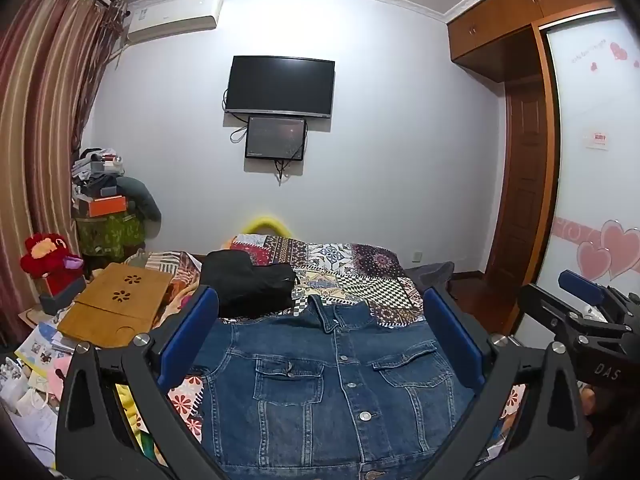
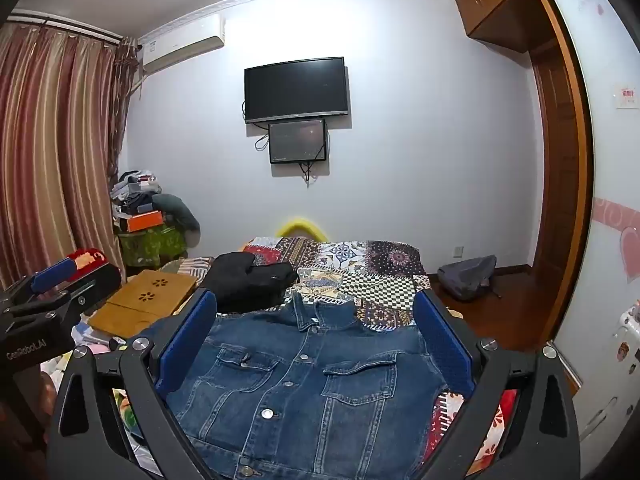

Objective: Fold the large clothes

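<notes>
A blue denim jacket [image 1: 328,384] lies flat and face up on the patchwork bedspread [image 1: 360,276], collar toward the far wall, buttons closed. It also shows in the right wrist view [image 2: 304,384]. My left gripper [image 1: 320,340] hangs above the jacket, jaws wide open and empty. My right gripper [image 2: 314,340] is above it too, wide open and empty. The right gripper shows at the right edge of the left wrist view [image 1: 580,312]. The left gripper shows at the left edge of the right wrist view [image 2: 48,292].
A folded black garment [image 1: 248,284] lies on the bed beyond the jacket. A wooden lap table [image 1: 116,304] and papers sit at the left. A grey bag [image 2: 468,276] is on the floor at the right. A wardrobe [image 1: 592,160] stands at the right.
</notes>
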`<action>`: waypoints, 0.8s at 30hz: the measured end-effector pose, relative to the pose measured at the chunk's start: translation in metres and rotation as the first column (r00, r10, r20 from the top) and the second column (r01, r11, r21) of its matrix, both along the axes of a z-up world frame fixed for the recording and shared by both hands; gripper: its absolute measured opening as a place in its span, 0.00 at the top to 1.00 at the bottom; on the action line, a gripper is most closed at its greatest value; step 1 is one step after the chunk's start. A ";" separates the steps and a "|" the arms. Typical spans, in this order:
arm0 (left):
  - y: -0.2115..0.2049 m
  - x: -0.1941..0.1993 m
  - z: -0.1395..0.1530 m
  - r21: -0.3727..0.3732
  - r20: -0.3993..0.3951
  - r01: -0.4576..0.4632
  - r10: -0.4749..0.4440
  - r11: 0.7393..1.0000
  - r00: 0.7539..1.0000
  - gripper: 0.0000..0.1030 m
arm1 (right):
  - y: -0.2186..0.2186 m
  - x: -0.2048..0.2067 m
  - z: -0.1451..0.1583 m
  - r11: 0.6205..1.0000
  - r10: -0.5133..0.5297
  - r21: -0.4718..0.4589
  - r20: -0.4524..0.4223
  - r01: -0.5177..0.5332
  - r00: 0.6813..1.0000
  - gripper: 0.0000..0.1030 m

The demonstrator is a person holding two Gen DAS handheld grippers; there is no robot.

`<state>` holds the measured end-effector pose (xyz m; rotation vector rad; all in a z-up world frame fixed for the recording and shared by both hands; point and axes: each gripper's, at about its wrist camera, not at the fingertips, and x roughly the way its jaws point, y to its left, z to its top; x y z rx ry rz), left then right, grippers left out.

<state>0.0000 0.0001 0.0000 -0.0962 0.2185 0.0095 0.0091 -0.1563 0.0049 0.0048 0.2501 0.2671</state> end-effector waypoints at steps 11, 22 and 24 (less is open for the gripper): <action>0.005 -0.004 0.004 0.013 -0.001 0.021 -0.021 1.000 1.000 0.00 | 0.002 0.001 -0.006 1.000 -0.003 -0.001 0.004 0.003 1.000 0.05; 0.003 -0.002 0.002 0.013 -0.001 0.013 -0.013 1.000 1.000 0.00 | 0.001 0.000 -0.005 1.000 -0.001 0.002 0.001 0.001 1.000 0.05; 0.003 -0.002 0.002 0.013 0.000 0.014 -0.014 1.000 1.000 0.00 | 0.001 0.000 -0.006 1.000 -0.001 0.001 -0.001 0.001 1.000 0.05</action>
